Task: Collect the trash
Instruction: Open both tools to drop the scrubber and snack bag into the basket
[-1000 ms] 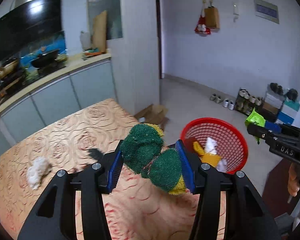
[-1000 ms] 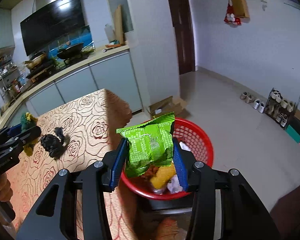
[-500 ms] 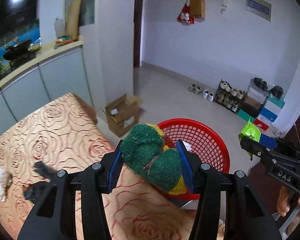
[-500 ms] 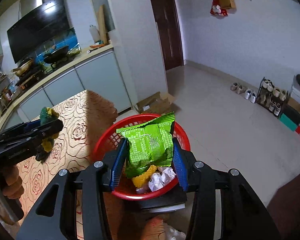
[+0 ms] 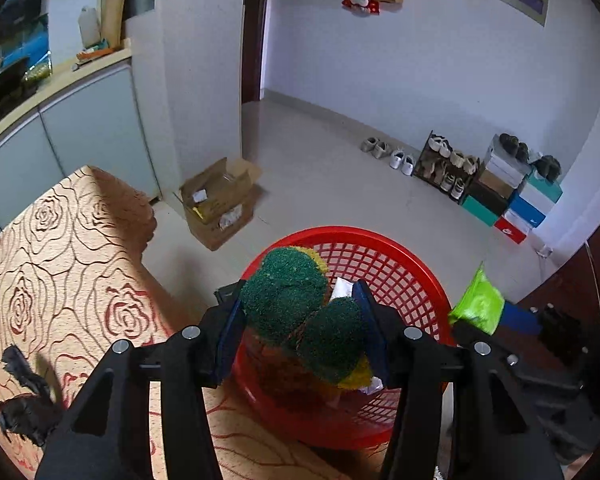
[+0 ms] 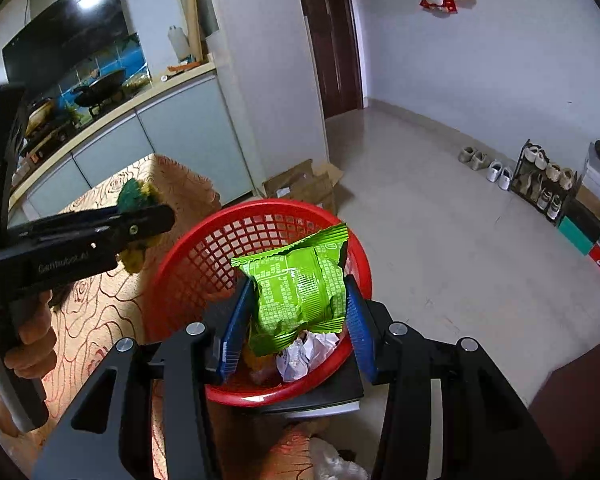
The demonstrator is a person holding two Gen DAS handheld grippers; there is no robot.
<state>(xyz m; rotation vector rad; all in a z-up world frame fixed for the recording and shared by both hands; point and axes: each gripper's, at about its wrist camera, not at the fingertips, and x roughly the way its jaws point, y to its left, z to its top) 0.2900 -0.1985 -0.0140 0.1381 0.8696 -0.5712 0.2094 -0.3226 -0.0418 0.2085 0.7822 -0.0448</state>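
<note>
My left gripper (image 5: 300,332) is shut on a crumpled green and yellow scouring sponge (image 5: 296,312) and holds it above the near rim of the red mesh basket (image 5: 396,264). My right gripper (image 6: 296,316) is shut on a green snack wrapper (image 6: 300,288) and holds it over the same basket (image 6: 204,256), which has crumpled white paper (image 6: 304,354) and yellow trash inside. The left gripper with the sponge also shows in the right wrist view (image 6: 140,228) at the basket's left. The wrapper shows in the left wrist view (image 5: 478,304) at the basket's right.
The table with a tan rose-pattern cloth (image 5: 52,272) lies left of the basket, with black scraps (image 5: 24,400) on it. An open cardboard box (image 5: 220,202) sits on the floor beyond. A shoe rack and shoe boxes (image 5: 500,188) line the far wall. Kitchen counter (image 6: 112,120) at the left.
Both grippers have moved closer over the red basket with their loads still held. The left one swung right, off the table and over the basket's rim.
</note>
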